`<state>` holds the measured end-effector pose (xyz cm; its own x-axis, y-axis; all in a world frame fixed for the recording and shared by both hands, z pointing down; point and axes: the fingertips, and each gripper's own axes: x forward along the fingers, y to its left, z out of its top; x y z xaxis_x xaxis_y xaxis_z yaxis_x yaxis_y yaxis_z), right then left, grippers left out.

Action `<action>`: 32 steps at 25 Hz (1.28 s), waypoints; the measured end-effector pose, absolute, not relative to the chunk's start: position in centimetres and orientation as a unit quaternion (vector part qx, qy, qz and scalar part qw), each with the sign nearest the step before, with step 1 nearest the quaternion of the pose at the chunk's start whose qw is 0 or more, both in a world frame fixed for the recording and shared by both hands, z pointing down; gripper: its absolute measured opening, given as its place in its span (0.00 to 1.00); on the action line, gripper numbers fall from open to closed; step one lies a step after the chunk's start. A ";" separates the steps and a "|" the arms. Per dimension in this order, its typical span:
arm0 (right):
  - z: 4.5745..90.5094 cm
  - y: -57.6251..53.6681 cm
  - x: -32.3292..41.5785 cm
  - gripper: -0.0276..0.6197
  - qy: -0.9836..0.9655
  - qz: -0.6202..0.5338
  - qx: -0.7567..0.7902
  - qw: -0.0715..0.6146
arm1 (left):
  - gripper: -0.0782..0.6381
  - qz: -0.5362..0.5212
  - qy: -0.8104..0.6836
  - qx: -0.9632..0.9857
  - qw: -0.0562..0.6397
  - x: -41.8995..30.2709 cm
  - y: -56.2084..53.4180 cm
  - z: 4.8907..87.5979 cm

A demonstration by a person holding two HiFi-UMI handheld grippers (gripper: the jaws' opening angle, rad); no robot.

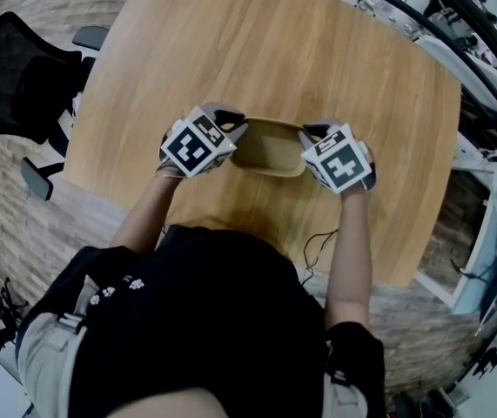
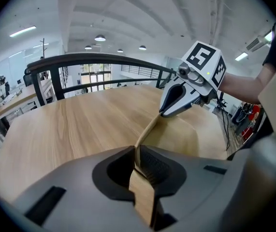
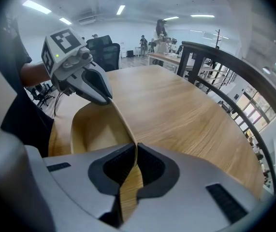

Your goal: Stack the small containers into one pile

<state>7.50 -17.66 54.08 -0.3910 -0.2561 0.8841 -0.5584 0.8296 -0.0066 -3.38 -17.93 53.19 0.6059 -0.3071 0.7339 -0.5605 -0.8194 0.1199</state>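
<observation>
Left tongs [image 2: 138,153] clamped on container [image 1: 270,149] left rim, right tongs [image 3: 135,151] clamped on opposite rim; long axis spanned between them, at desk [image 1: 257,50] middle.

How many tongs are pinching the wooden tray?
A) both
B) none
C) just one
A: the left tongs and the right tongs are each shut on an opposite edge of the tray.
</observation>
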 end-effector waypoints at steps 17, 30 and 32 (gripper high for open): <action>56.3 -17.6 8.1 0.09 -0.813 0.146 0.272 0.494 | 0.17 0.366 -0.249 0.881 0.166 -2.7 -17.7 54.9; 56.5 -17.5 8.4 0.09 -0.817 0.146 0.295 0.474 | 0.17 0.368 -0.243 0.889 0.124 -2.7 -17.6 55.0; 56.2 -17.5 8.6 0.09 -0.818 0.145 0.301 0.468 | 0.18 0.363 -0.242 0.891 0.128 -2.6 -17.5 54.9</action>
<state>8.57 -17.54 56.15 -0.3815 -0.3566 0.8528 -0.6284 0.7766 0.0436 -2.62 -17.45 54.88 0.6196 -0.3387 0.7080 -0.5243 -0.8500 0.0522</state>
